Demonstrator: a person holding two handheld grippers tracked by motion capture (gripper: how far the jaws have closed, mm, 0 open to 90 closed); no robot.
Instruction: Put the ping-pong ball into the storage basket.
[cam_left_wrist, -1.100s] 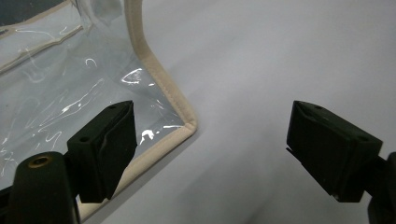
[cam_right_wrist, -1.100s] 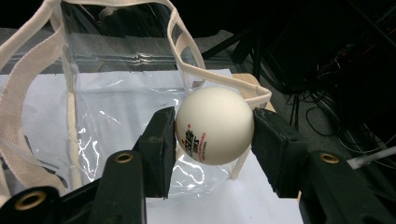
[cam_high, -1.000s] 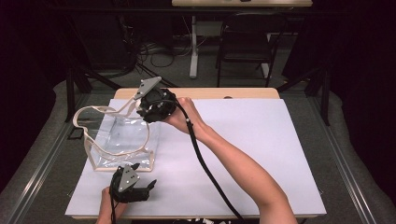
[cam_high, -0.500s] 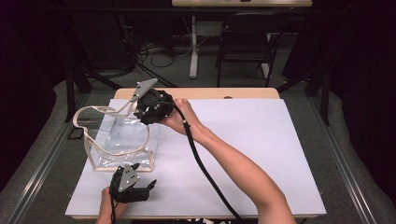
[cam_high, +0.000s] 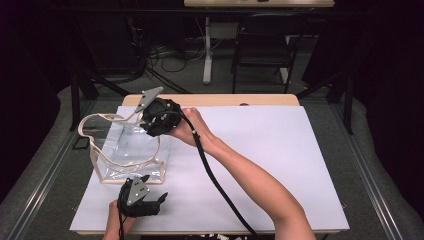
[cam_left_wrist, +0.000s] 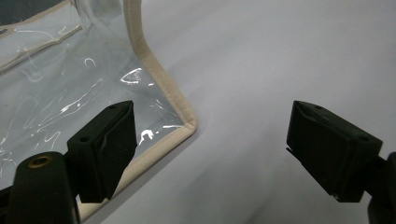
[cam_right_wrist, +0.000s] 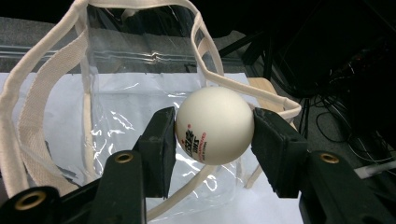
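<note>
one ball pinched, bag waiting

your right gripper (cam_right_wrist: 212, 128) has both pads clamped on the white ping-pong ball (cam_right_wrist: 214, 125), up over the clear bag's (cam_high: 131, 150) mouth. bag stands at the table's (cam_high: 280, 150) 9 o'clock edge. your left gripper (cam_left_wrist: 210, 149) gapes wide, bag corner at its 10 o'clock.
</note>
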